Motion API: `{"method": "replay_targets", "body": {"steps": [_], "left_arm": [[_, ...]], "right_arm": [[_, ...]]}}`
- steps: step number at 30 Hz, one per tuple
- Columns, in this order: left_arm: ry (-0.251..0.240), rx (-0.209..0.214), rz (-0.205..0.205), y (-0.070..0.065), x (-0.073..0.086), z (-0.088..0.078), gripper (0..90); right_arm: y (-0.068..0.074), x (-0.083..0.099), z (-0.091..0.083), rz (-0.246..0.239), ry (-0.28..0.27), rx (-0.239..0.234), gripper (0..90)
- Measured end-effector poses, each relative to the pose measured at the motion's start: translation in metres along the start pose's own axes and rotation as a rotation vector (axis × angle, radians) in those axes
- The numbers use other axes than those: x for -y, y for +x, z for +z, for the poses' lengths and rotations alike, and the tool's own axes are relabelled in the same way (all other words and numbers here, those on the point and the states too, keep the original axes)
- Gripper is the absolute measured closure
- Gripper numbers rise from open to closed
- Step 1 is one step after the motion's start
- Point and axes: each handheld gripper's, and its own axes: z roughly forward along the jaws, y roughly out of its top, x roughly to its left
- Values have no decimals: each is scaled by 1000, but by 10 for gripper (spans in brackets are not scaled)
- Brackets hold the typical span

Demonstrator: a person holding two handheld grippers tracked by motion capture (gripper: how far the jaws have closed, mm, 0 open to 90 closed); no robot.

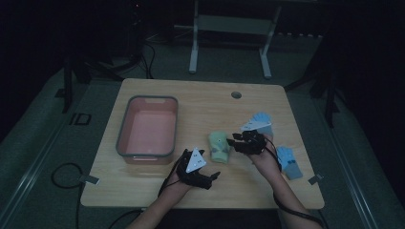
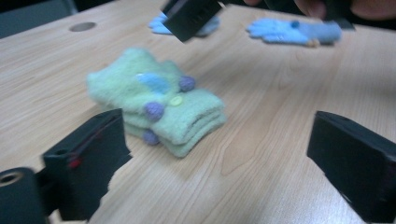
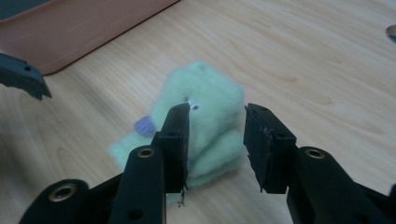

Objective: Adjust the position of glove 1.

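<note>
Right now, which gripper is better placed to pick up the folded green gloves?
Right. The right gripper hangs just over the folded green gloves, its open jaws framing them. The left gripper sits nearer the table's front edge, jaws wide, farther away.

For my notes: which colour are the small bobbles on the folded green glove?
Purple, on the folded green glove; left gripper view shows it best.

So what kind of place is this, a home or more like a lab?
Probably a lab or recording room: one wooden table on grey carpet in a dim space, bare metal stand legs behind it, and cables trailing over the floor.
</note>
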Motion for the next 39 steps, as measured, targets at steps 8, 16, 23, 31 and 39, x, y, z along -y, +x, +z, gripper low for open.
{"method": "replay_targets", "body": {"steps": [8, 16, 23, 31, 39], "left_arm": [[100, 113, 235, 9, -15, 30, 253], [170, 85, 380, 15, -13, 55, 440], [201, 67, 416, 16, -10, 64, 503], [224, 33, 450, 16, -8, 69, 542], [245, -21, 478, 14, -12, 70, 710]], "right_arm": [[-16, -13, 11, -1, -3, -36, 552], [-24, -28, 39, 46, 16, -90, 470], [-29, -24, 70, 127, 91, -134, 425], [-39, -7, 86, 217, 174, -206, 383], [-31, -9, 81, 174, 156, -220, 676]]}}
